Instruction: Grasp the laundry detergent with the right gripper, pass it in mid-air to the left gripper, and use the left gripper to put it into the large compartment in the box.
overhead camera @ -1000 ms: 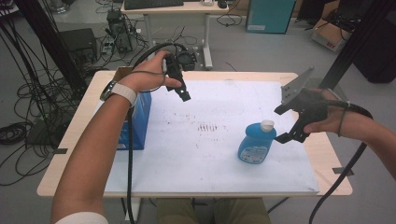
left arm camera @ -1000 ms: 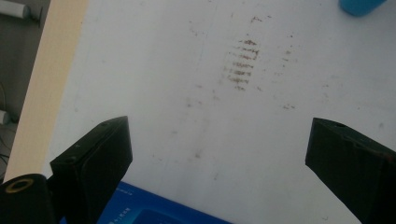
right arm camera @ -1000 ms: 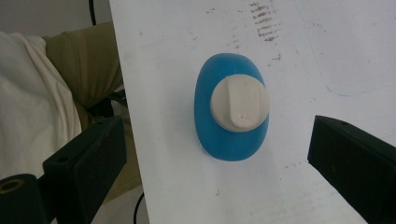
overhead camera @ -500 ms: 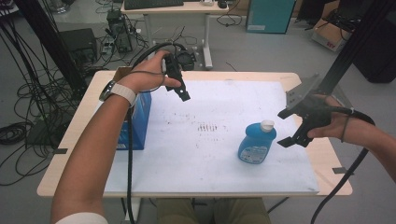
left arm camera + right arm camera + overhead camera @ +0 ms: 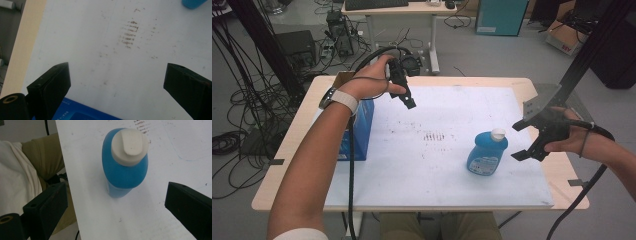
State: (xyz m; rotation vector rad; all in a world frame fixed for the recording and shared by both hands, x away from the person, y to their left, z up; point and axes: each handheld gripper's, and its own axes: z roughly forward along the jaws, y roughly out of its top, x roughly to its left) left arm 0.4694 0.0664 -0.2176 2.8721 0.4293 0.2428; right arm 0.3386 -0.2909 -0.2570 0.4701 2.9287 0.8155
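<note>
A blue bottle (image 5: pixel 484 156) with a white cap (image 5: pixel 498 133) stands upright on the white mat (image 5: pixel 437 180), right of centre. My right gripper (image 5: pixel 518 141) hovers just right of it, open, jaws level with the bottle and apart from it. In the right gripper view the bottle (image 5: pixel 125 173) sits ahead between the open jaws of the gripper (image 5: pixel 116 206), with nothing held. My left gripper (image 5: pixel 407 100) hangs over the mat's back left, tilted down. Its own view shows the gripper (image 5: pixel 116 83) wide open over the bare mat (image 5: pixel 82 50).
A blue box (image 5: pixel 361 131) stands at the mat's left edge, under my left forearm, and its top (image 5: pixel 82 113) shows below the left jaws. Brown smudges (image 5: pixel 434 136) mark the mat's middle. The wooden table (image 5: pixel 562 175) rims the mat. Cables and desks lie beyond.
My right gripper has drifted slightly down and toward the table's near side, staying open beside the bottle. The bottle and the left gripper have hardly moved.
</note>
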